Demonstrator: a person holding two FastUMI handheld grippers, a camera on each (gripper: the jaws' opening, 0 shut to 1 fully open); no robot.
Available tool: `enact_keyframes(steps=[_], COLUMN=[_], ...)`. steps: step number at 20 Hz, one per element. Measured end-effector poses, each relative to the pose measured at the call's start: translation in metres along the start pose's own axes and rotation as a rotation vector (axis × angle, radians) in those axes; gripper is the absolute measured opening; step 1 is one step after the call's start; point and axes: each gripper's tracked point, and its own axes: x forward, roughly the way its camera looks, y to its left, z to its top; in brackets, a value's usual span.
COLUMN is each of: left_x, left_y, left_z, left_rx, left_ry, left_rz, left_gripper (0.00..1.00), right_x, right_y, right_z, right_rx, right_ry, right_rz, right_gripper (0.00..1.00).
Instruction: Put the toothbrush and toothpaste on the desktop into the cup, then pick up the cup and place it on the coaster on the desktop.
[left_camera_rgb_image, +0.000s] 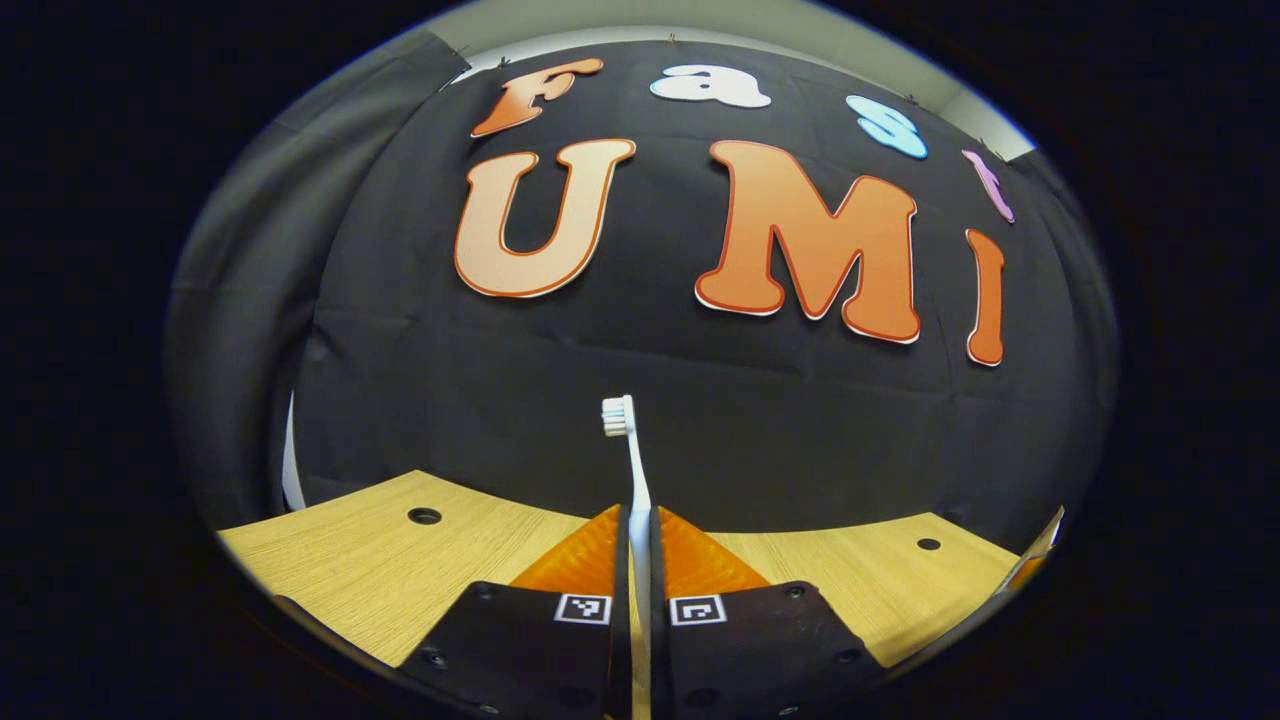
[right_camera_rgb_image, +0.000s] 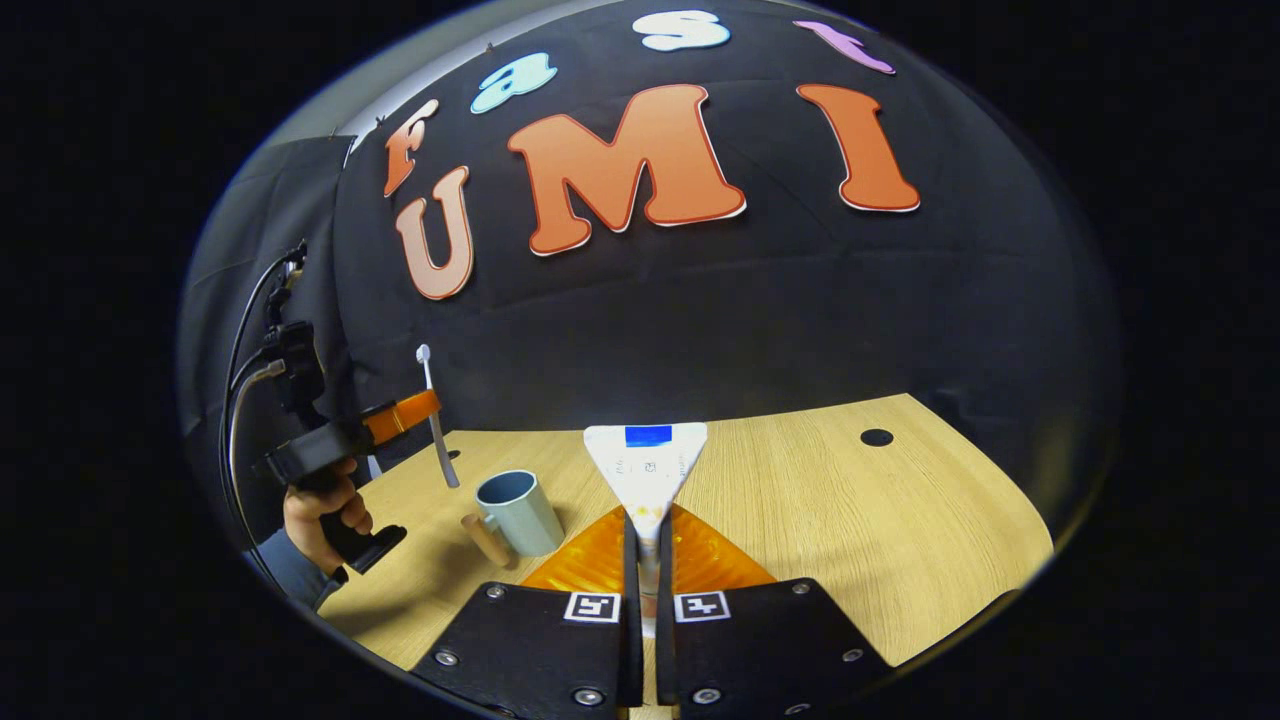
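In the left gripper view, the left gripper (left_camera_rgb_image: 640, 515) has its fingers pressed together on the handle of the toothbrush (left_camera_rgb_image: 632, 455), a slim pale stick that rises upright from between them to a small bristled head. The lower handle is hidden between the fingers. Below lies the desk (left_camera_rgb_image: 350, 560), light wood grain with two round dark holes near its far edge.

In the right gripper view, the right gripper (right_camera_rgb_image: 648, 525) pinches the toothpaste (right_camera_rgb_image: 646, 465), a flat white tube widening to a crimped end with a blue patch; its cap end is hidden between the fingers. Left of it, toward the desk's left edge, stands the cup (right_camera_rgb_image: 518, 512), a smooth pale blue-grey cylinder with a wooden peg handle. Beyond, a hand (right_camera_rgb_image: 322, 515) holds the left gripper above the desk's left edge, toothbrush upright; a sleeve is cut off below.
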Motion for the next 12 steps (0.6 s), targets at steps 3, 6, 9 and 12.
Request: enact_keyframes(steps=[3,6,9,12], left_x=[0.013,0.025,0.035,0.042], left_y=[-0.015,-0.025,-0.032,-0.038], left_z=[-0.003,-0.018,-0.039,-0.062], left_rx=[0.017,0.031,0.029,0.041], left_ry=[0.001,0.027,0.072,0.129], left_rz=[-0.026,-0.047,-0.065,-0.078], left_gripper=[0.07,0.07,0.07,0.07], right_x=[0.004,0.008,0.012,0.013], right_y=[0.001,0.000,-0.004,-0.007], right_z=[0.000,-0.001,-0.002,-0.003], right_rx=[0.010,-0.003,0.001,0.002], right_ry=[-0.002,0.003,0.010,0.014], right_rz=[0.009,0.005,0.002,-0.005], right_gripper=[0.05,0.05,0.05,0.05])
